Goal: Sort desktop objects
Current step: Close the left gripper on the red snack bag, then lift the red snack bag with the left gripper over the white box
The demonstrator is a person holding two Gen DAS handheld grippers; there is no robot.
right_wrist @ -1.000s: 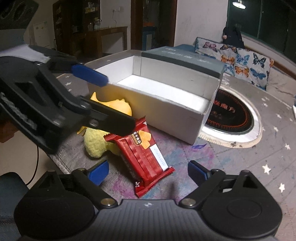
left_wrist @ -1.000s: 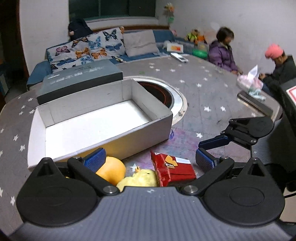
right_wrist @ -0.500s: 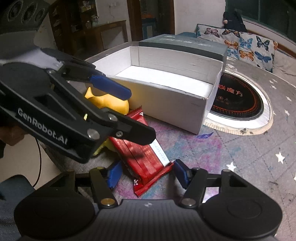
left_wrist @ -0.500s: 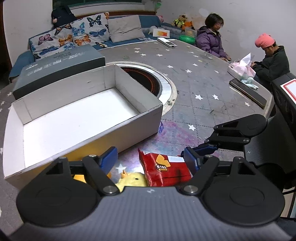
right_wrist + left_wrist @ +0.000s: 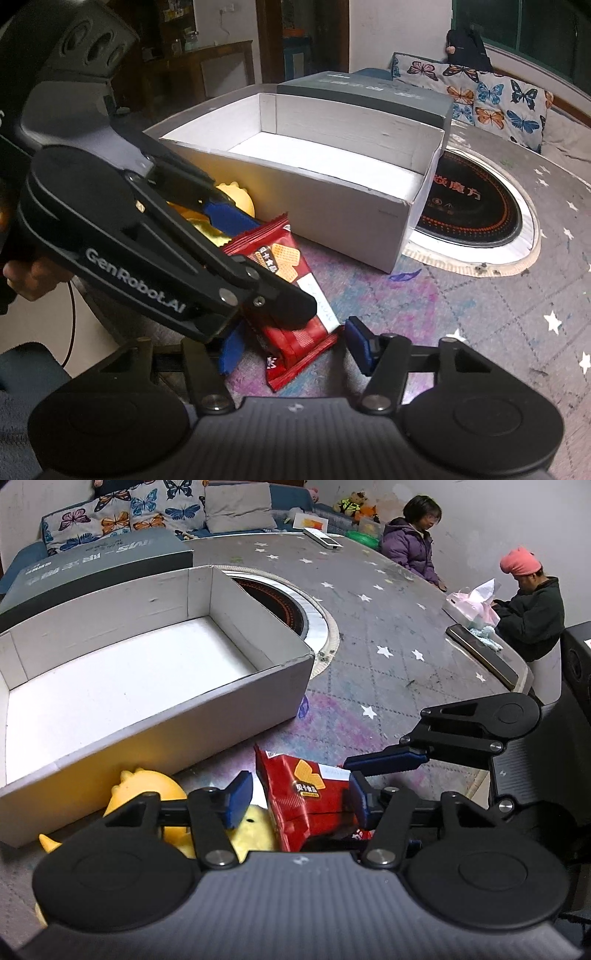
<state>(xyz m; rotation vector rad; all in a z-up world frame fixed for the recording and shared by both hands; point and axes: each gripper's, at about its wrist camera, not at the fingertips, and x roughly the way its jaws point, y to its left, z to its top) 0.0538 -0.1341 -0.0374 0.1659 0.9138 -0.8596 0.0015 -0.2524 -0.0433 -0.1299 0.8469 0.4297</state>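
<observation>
Left gripper: blue-padded fingers set partly apart, straddling the red snack packet, one pad at each side of it; contact hard to judge from either view, possibly touching at the right pad only. Right gripper: fingers likewise spread, framing the near end of the same packet from the other direction, pads close to its crimped edge but apparently just clear of it. Packet lying flat on the bench, in the open strip in front of the white cardboard box, not inside it. Just beside the packet on its left, tucked against the box wall, a yellow plush toy, partly hidden behind the left gripper's body. Box interior bare white, with a grey lid or second box propped along its far side. Beyond the box, a round black hotplate with a pale ring set into the star-patterned bench cover. Further out, a sofa with butterfly cushions, and two seated people at the far edge of the bench near a pink tissue pack.
</observation>
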